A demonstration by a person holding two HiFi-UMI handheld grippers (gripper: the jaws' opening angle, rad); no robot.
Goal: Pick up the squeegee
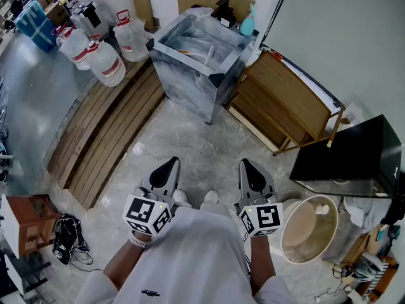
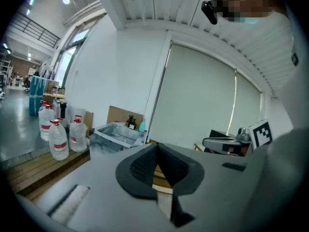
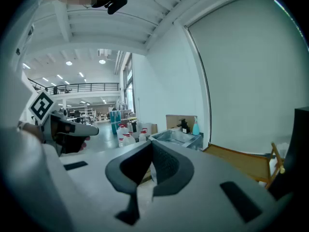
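Barely started, by the look of it. Plenty of grey concrete floor [image 1: 190,147] underfoot, with a shiny steel box-shaped basin [image 1: 183,87] well ahead. Held side by side and clenched on nothing: left tool [image 1: 169,164] and right tool [image 1: 248,167]. No squeegee spotted anywhere, so finding and grabbing it all left to do.

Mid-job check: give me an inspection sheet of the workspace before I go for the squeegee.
Surface: bare concrete floor, planks at left.
Job's things: squeegee not made out in any view.
Clutter: water jugs, tank, wooden frames, bucket, stool, black panel.
Grippers: left gripper shut, empty; right gripper shut, empty; both held close to the body.
Cables: black bundle on the floor beside the stool.
Surroundings: white wall at right.
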